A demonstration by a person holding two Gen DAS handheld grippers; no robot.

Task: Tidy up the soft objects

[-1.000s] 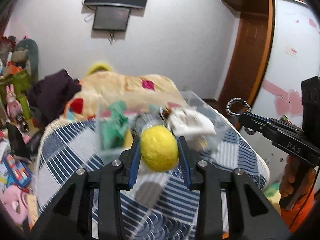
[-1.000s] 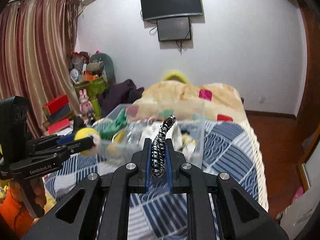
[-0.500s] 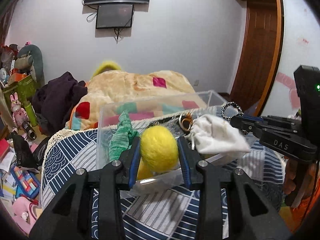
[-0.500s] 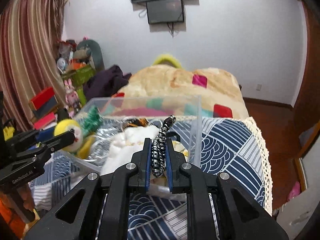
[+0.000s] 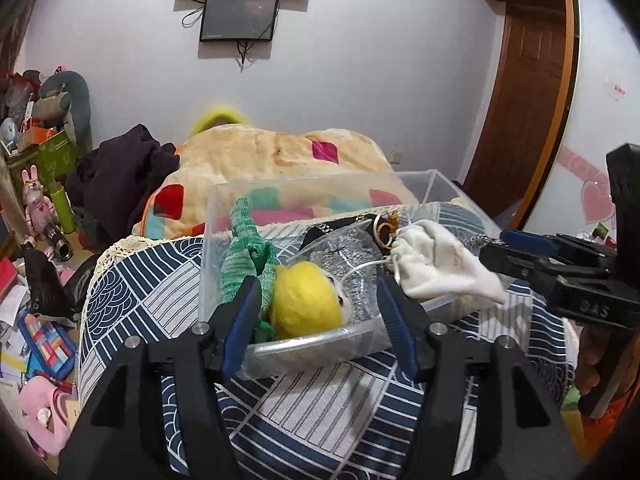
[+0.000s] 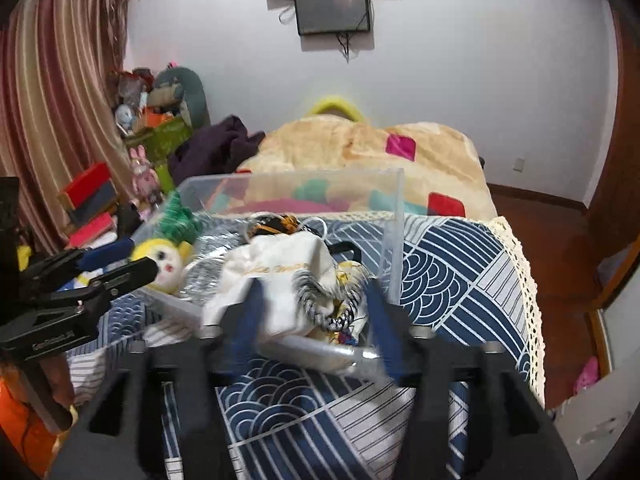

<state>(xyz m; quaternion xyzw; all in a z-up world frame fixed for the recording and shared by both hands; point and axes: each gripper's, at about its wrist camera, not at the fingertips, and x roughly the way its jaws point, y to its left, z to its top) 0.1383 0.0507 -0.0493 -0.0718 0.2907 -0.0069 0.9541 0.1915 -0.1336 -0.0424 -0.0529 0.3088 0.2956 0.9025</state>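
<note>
A clear plastic box (image 5: 208, 240) (image 6: 394, 216) sits on the blue patterned bed cover. My left gripper (image 5: 320, 320) is open at the box's near wall; the yellow plush ball (image 5: 306, 300) with a doll face (image 6: 162, 260) lies loose in the box between its fingers. My right gripper (image 6: 312, 320) is open over the box's near right corner; the black-and-white braided cord (image 6: 324, 312) lies loose below it, on a white drawstring pouch (image 6: 280, 276) (image 5: 436, 268). A green knitted piece (image 5: 246, 252) leans in the box's left end.
A beige patchwork quilt (image 5: 272, 156) lies behind the box. Dark clothes (image 5: 120, 176) and toy clutter (image 5: 40, 120) fill the left side. Silver fabric (image 5: 344, 252) and a ring charm (image 5: 384, 228) lie in the box. A wooden door (image 5: 524, 92) stands right.
Both grippers moved forward to the box and opened. The yellow ball dropped from the left one into the box, and the braided cord dropped from the right one onto the pouch.
</note>
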